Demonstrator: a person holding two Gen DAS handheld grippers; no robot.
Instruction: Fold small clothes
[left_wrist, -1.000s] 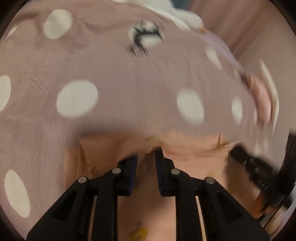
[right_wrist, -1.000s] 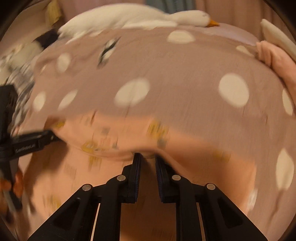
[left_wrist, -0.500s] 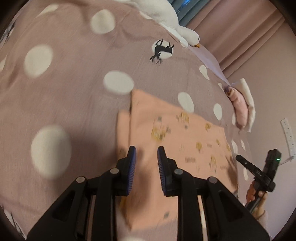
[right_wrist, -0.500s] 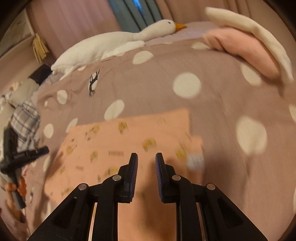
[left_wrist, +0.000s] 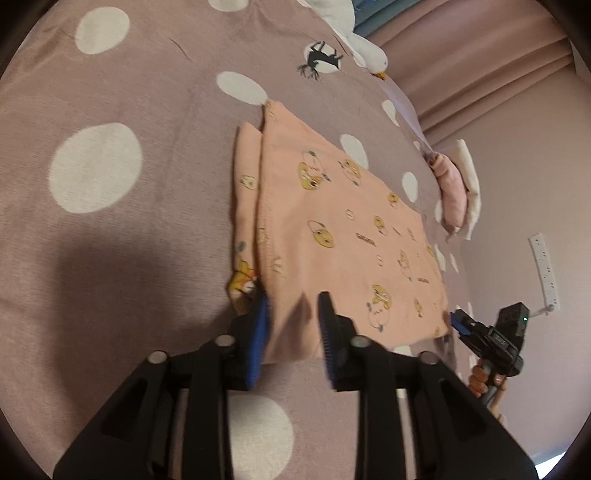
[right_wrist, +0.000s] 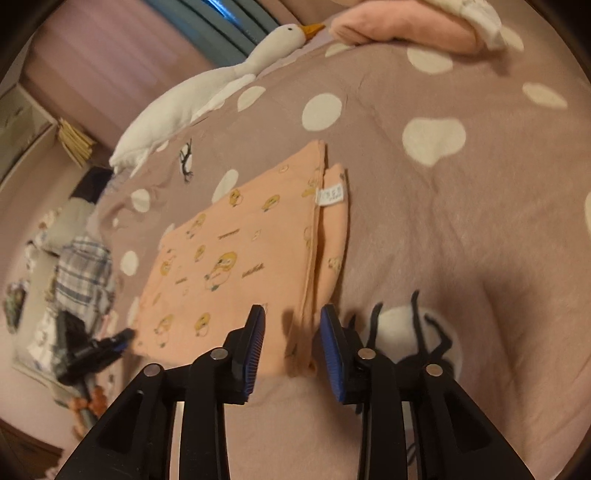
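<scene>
- Since a second ago, the peach garment (left_wrist: 343, 236) that was bunched up close against both cameras now lies spread flat, folded over on itself, and both grippers have drawn back to its near edge with their jaws wider than before.
- The garment rests on the mauve bedspread (left_wrist: 110, 92) with white dots, roughly in the middle of the bed, its yellow cartoon prints facing up.
- A narrower under-layer sticks out along each short side of the garment; on the right wrist view a small white label (right_wrist: 331, 195) shows at that side's far corner.
- The left gripper (left_wrist: 293, 314) is at the garment's near left corner; its jaws are opening, the blue pads apart on either side of the cloth edge and not pressing it.
- The right gripper (right_wrist: 291, 325) is at the near right corner; its jaws are opening too, the side seam lying between the pads without being pinched.
- In the left wrist view a hand (left_wrist: 484, 380) holds the right gripper's handle just beyond the garment's near right corner.
- A white goose plush (right_wrist: 207, 92) lies along the far edge of the bed.
- A pink folded cloth (right_wrist: 402, 29) and a cream one beside it sit near the bed's far right edge.
- A plaid cloth (right_wrist: 83, 277) lies off the bed's left side.
</scene>
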